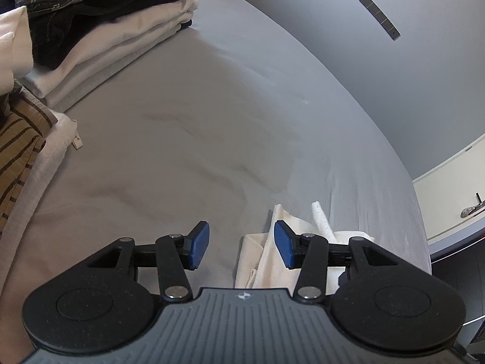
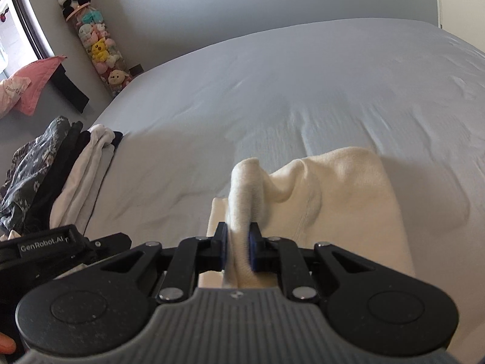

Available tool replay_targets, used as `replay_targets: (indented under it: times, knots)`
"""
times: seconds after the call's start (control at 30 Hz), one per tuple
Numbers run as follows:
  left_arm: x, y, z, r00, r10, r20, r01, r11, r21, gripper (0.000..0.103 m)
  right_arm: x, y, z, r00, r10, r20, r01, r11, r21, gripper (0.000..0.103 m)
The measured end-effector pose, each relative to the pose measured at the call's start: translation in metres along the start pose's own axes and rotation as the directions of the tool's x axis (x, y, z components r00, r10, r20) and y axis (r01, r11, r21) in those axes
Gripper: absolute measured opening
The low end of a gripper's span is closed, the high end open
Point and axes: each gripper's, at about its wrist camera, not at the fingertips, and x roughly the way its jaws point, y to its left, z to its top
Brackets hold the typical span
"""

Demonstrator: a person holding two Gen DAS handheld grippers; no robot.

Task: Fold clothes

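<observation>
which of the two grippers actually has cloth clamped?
The right gripper: its blue pads are pinched on a bunched fold of the cream garment. The left gripper is open with nothing between its pads, above the grey sheet.

Folded pile lies left of garment on bed.

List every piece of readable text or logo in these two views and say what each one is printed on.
"GenRobot.AI" in pale letters on the black body of the left hand-held gripper, seen at the left edge of the right wrist view.
"Paper Cr..." on the pink pillow; the remainder is cut off and blurred.
A small round emblem, no letters, on the grey housing of each device.
</observation>
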Motion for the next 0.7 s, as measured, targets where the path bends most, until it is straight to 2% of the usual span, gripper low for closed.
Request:
replay_targets:
  times: [0.3,0.6,0.67,0.7]
  knots:
    - [0.001,0.001,0.002,1.0,0.014,-0.004,-0.014,1.0,0.003,0.054,0.028,0.024,-0.024,0.998,-0.003,-0.069,-0.002,0.997,-0.077,0.016]
    - [0.005,-0.008,-0.002,0.999,0.027,-0.024,-0.025,0.998,0.062,0.055,0.047,0.03,-0.037,0.993,-0.015,-0.12,-0.002,0.991,-0.136,0.017]
    - [0.005,-0.008,-0.004,0.999,0.03,-0.03,-0.028,0.997,0.07,0.054,0.046,0.028,-0.038,0.991,-0.011,-0.133,-0.008,0.989,-0.146,0.018]
    - [0.005,-0.008,-0.005,0.999,0.031,-0.035,-0.028,0.997,0.072,0.055,0.045,0.027,-0.038,0.99,-0.003,-0.139,-0.018,0.989,-0.147,0.022]
